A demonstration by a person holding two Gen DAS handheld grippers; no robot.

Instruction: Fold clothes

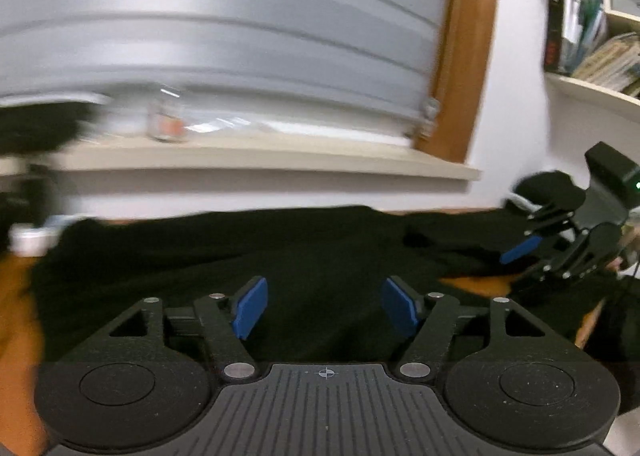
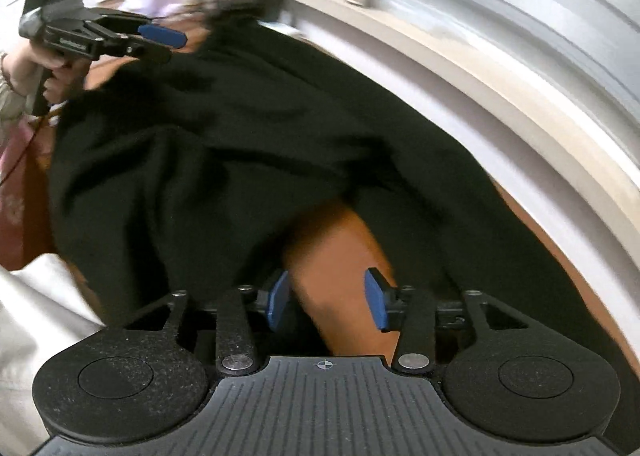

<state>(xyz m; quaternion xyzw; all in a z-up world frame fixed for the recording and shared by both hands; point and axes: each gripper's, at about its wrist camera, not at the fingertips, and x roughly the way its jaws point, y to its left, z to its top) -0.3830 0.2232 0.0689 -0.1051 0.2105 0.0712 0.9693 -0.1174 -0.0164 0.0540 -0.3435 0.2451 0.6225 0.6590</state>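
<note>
Left wrist: left tongs [image 1: 325,308] parted, empty, over black garment [image 1: 320,256]; right tongs [image 2: 326,302] likewise.

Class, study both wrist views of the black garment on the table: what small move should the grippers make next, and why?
Probably lower the right gripper toward the nearest hem of the black garment and grip it. Both it and the left gripper are open and hold nothing. Bare wooden table shows between the right pads, with cloth edges close on either side, and the garment lies spread and rumpled, not yet neatly folded.
</note>
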